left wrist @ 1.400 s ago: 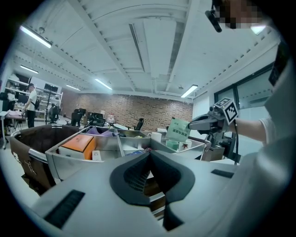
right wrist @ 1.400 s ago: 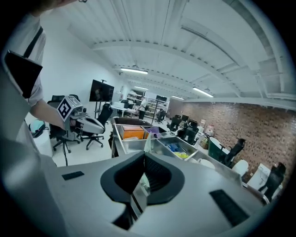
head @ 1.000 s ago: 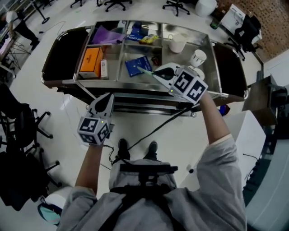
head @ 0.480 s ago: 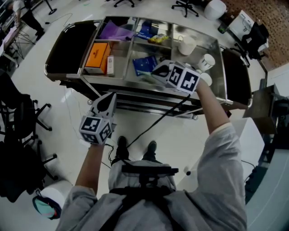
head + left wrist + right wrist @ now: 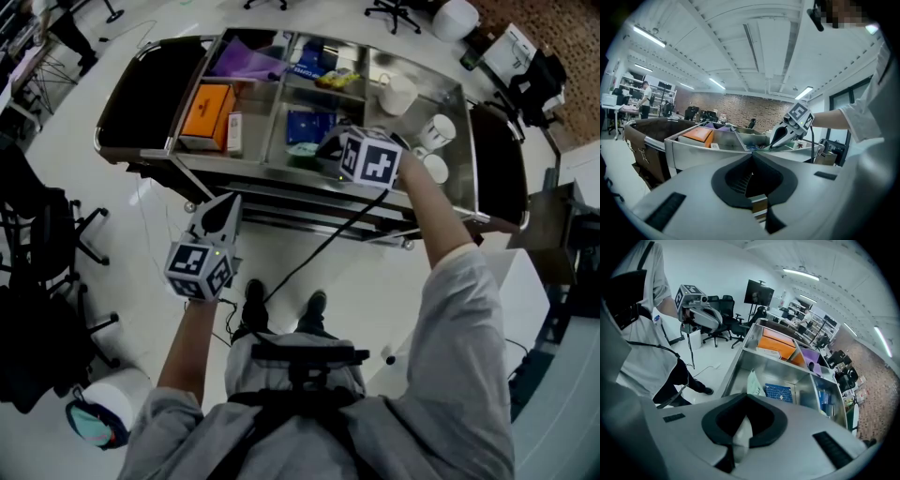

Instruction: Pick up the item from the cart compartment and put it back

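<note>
While R gripper (image 5: 326, 146) hangs over cart (image 5: 246, 169) mid compartment, jaws clamped on pale packet (image 5: 753, 383); blue pouch (image 5: 778, 393) just beyond tips. L gripper (image 5: 752, 154) closed, empty, short of cart.

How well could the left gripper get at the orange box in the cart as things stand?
Probably yes. The left gripper hangs outside the cart's near rim, jaws together and empty. The orange box lies uncovered just beyond it, and the right gripper is over the middle compartment, off that path.
</note>
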Motion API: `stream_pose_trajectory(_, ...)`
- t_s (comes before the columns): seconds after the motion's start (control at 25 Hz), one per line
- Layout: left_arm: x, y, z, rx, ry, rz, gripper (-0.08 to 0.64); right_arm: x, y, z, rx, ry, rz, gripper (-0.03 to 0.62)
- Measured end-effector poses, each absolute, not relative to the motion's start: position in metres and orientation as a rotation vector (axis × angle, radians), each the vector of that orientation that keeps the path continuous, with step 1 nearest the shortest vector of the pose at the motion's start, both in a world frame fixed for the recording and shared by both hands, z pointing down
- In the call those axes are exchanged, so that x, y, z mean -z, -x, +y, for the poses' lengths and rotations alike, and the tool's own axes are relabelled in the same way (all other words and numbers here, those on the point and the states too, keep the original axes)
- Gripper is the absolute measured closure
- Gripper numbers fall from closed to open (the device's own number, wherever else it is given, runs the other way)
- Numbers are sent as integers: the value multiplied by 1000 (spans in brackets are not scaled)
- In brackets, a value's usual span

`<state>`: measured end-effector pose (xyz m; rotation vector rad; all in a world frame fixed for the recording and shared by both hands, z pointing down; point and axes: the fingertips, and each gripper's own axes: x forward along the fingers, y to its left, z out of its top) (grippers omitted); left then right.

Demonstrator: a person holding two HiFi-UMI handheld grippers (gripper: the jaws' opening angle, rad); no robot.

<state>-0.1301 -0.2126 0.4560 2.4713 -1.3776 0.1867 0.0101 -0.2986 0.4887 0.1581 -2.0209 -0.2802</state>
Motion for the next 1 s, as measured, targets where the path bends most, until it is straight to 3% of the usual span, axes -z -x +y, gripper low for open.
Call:
stream_pose_trajectory(0.4,-459,132,-214,-193,-2467,-1379,555,-480,-3,-302,218,-210,-2110,576)
stream_pose_trajectory(0.6,-459,130,-215,-191,-2472,-1375,555,-486,-6,-298,183,-185,-2095,481)
stream_pose_trajectory(1.0,-460,127,-213,-192,-2469,-1368,555,-480,-4,-296,180,-187,-2116,480)
